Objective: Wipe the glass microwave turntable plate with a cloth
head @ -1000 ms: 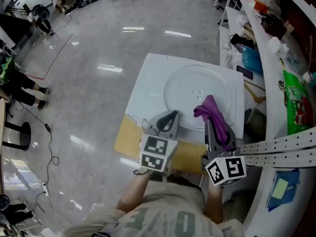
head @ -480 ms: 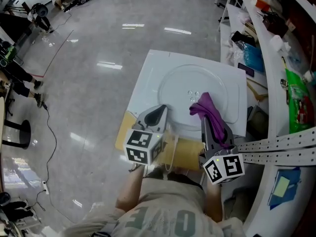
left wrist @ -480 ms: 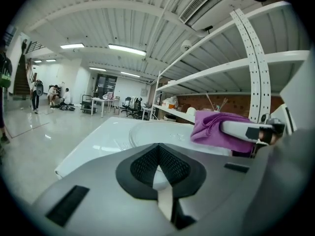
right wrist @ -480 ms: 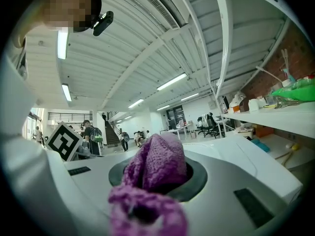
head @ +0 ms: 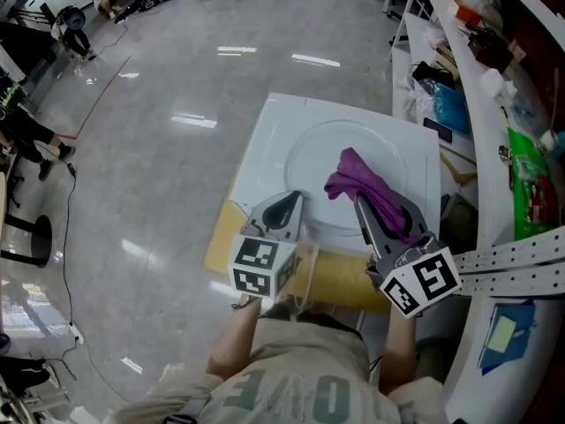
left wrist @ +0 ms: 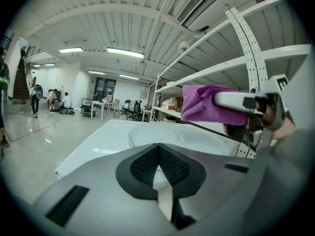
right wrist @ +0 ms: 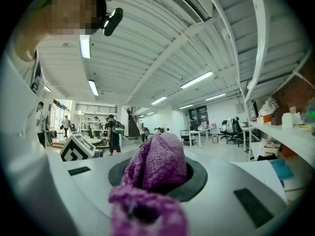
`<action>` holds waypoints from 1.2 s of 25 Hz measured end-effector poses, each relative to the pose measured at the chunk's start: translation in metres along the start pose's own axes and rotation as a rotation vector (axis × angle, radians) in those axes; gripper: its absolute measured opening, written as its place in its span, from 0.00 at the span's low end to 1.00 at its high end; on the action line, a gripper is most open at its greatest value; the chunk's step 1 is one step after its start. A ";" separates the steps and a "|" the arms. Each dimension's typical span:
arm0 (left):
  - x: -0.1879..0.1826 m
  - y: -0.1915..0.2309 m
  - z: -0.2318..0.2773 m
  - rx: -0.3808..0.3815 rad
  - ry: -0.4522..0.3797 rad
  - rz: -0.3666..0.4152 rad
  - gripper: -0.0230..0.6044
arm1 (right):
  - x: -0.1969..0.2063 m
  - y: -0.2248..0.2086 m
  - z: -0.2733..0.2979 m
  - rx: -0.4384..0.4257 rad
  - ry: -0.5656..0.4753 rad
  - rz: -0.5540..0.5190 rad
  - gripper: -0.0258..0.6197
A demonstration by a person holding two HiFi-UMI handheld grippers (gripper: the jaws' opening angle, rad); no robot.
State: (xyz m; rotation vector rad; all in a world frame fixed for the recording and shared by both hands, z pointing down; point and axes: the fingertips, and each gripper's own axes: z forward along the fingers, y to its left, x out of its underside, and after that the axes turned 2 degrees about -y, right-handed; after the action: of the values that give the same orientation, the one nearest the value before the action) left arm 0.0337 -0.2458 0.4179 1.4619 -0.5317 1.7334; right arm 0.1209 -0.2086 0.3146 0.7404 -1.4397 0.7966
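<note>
Plate (head: 305, 162): clear glass, flat on white worktop (head: 260, 144), just ahead of both tongs | cloth (head: 353, 179): purple, pinched tight in right tongs (head: 360, 200), over plate's middle | left tongs (head: 284, 208): closed, empty, tip by plate's near rim

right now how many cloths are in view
1. The purple cloth is clamped in the right gripper, held over the glass turntable plate. The cluttered shelves at right may hide others.

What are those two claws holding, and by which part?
Right gripper pinches the purple knitted cloth by a bunched part. Left gripper is shut, holding nothing.
</note>
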 end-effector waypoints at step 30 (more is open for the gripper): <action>0.000 0.000 -0.002 0.015 -0.033 -0.048 0.04 | 0.083 0.017 0.120 -0.298 0.567 -0.297 0.13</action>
State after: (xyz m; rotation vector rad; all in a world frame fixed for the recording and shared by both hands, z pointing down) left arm 0.0329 -0.2445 0.4170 1.5038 -0.4981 1.6819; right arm 0.0381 -0.2966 0.3980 0.4347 -0.8823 0.4904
